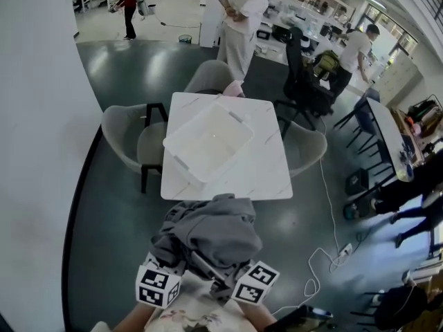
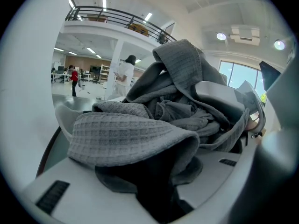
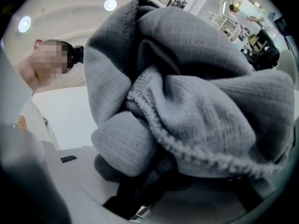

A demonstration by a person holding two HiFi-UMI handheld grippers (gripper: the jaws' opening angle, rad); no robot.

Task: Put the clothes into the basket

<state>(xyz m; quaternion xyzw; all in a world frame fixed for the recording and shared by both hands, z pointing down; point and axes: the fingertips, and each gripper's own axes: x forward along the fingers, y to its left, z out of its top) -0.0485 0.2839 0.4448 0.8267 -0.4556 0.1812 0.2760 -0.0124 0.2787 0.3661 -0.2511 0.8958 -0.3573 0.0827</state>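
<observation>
A bundle of grey clothes [image 1: 211, 235] hangs in front of me, just short of the near edge of the white table [image 1: 273, 178]. Both grippers hold it from below. The left gripper [image 1: 173, 263] is shut on a fold of waffle-knit grey cloth [image 2: 135, 134], which fills the gap between its jaws. On the right, my gripper [image 1: 234, 272] is shut on thicker grey knit [image 3: 187, 111], and its jaw tips are buried in the fabric. An empty white basket [image 1: 181, 151] sits at an angle in the middle of the table.
Grey chairs stand around the table: one at its left [image 1: 128, 133], one behind it [image 1: 208, 75], one at its right [image 1: 308, 147]. A person [image 1: 239, 19] stands beyond the table. A white cable [image 1: 325, 254] trails across the dark floor. A white wall [image 1: 34, 151] runs along the left.
</observation>
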